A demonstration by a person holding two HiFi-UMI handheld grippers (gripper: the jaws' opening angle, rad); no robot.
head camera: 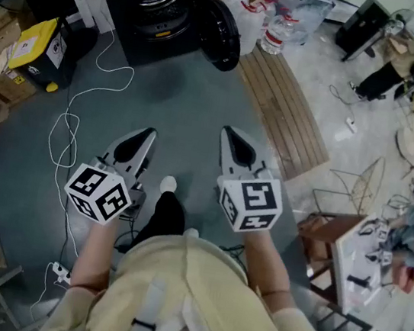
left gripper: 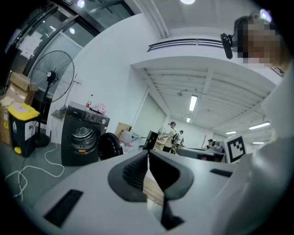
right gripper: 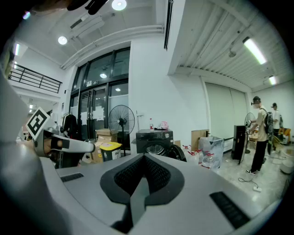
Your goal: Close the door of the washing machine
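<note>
A black front-loading washing machine point(head camera: 150, 6) stands at the far end of the grey floor. Its round door point(head camera: 220, 33) hangs swung open to the right of the drum. Both grippers are held level, well short of the machine and side by side. My left gripper point(head camera: 149, 132) is shut and empty, and so is my right gripper point(head camera: 227, 131). In the left gripper view, the machine point(left gripper: 82, 135) and its open door point(left gripper: 109, 146) lie left of the closed tips point(left gripper: 148, 153). In the right gripper view the machine point(right gripper: 154, 142) sits straight beyond the closed tips point(right gripper: 144, 157).
A white cable point(head camera: 74, 126) loops over the floor on the left down to a power strip point(head camera: 60, 274). A yellow bin point(head camera: 40, 43) and cardboard boxes stand left of the machine. Wooden planks point(head camera: 284, 111) and water bottles point(head camera: 253, 13) lie to its right. People stand at the far right.
</note>
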